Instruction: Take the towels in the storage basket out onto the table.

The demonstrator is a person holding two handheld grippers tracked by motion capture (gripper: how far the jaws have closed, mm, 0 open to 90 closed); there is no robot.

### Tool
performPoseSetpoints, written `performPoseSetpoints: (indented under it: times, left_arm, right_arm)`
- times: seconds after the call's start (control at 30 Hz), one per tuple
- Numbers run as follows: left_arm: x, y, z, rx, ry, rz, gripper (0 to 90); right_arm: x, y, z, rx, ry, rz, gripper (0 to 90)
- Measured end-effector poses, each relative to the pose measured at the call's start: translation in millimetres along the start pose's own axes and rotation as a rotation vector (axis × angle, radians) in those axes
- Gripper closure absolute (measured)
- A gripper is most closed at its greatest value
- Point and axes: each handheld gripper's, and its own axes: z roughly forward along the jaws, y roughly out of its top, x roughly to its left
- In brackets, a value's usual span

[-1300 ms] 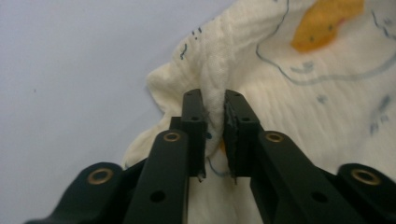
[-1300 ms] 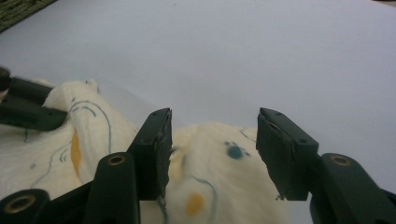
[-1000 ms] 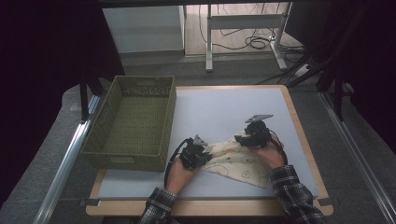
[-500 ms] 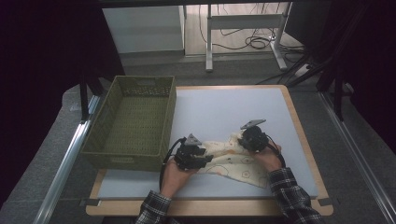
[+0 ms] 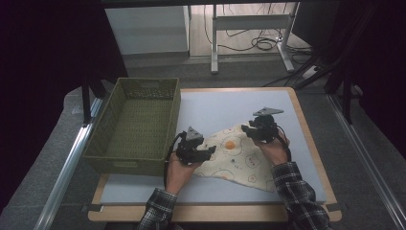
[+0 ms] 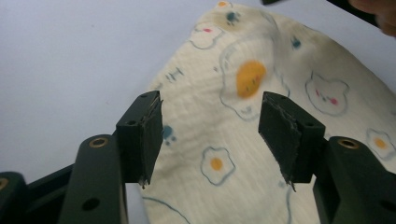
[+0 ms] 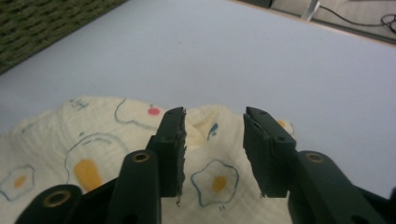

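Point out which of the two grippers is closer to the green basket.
The left gripper: it hovers over the cloth's near-left edge, right beside the basket. The right gripper sits over the cloth's far edge, farther from the basket.

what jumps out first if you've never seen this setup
The cream cloth printed with fried eggs and little bears lies rumpled on the pale table top, near the person's edge. The left gripper and the right gripper sit over its two ends, jaws open and just widened, nothing pinched. Left of the cloth stands a green woven basket.
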Motion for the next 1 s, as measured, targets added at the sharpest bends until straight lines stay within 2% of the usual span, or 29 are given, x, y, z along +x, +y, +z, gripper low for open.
performPoseSetpoints:
  times: [0.2, 0.37, 0.43, 0.53, 0.6, 0.67, 0.7, 0.73, 0.8, 0.83, 0.93, 1.0]
  left_arm:
    - [7.9, 13.2, 28.2, 0.009, 0.04, -0.022, 41.9]
    - [18.5, 17.2, 52.5, 0.037, 0.066, -0.045, 42.2]
    - [22.0, 16.7, 61.0, 0.057, 0.055, -0.059, 41.5]
    - [21.5, 11.5, 70.2, 0.095, 0.043, -0.042, 43.2]
    - [18.5, 7.0, 73.5, 0.123, 0.03, -0.008, 53.0]
    - [16.9, 4.9, 72.7, 0.132, 0.032, 0.009, 68.8]
    - [18.1, 5.4, 70.5, 0.132, 0.028, 0.002, 78.8]
    - [19.8, 6.6, 66.9, 0.122, 0.025, 0.0, 84.5]
    - [20.8, 10.7, 55.4, 0.078, 0.052, 0.003, 86.2]
    - [20.7, 13.8, 48.4, 0.052, 0.057, 0.004, 86.2]
    - [13.7, 21.0, 27.3, 0.009, 0.049, 0.021, 85.8]
    - [5.9, 19.5, 18.2, 0.018, 0.02, 0.032, 84.6]
  right_arm:
    - [-26.2, -13.9, -13.0, 0.031, -0.067, 0.036, 55.7]
    - [-42.7, -29.3, -12.9, 0.046, -0.079, 0.083, 53.1]
    - [-45.7, -34.2, -9.0, 0.057, -0.073, 0.101, 51.3]
    - [-43.1, -40.1, 0.3, 0.074, -0.049, 0.098, 50.2]
    - [-38.2, -42.4, 6.4, 0.094, -0.045, 0.078, 54.8]
    - [-32.8, -43.4, 11.0, 0.129, -0.045, 0.065, 72.4]
    - [-30.7, -43.5, 12.2, 0.144, -0.043, 0.057, 82.5]
    - [-28.9, -43.0, 12.5, 0.152, -0.039, 0.045, 87.1]
    - [-26.0, -38.5, 8.5, 0.147, -0.05, 0.031, 87.9]
    - [-25.4, -34.8, 3.9, 0.126, -0.065, 0.021, 87.9]
    - [-25.6, -20.5, -16.3, 0.055, -0.073, 0.025, 87.8]
    - [-24.4, -13.7, -28.8, 0.041, -0.066, 0.017, 87.6]
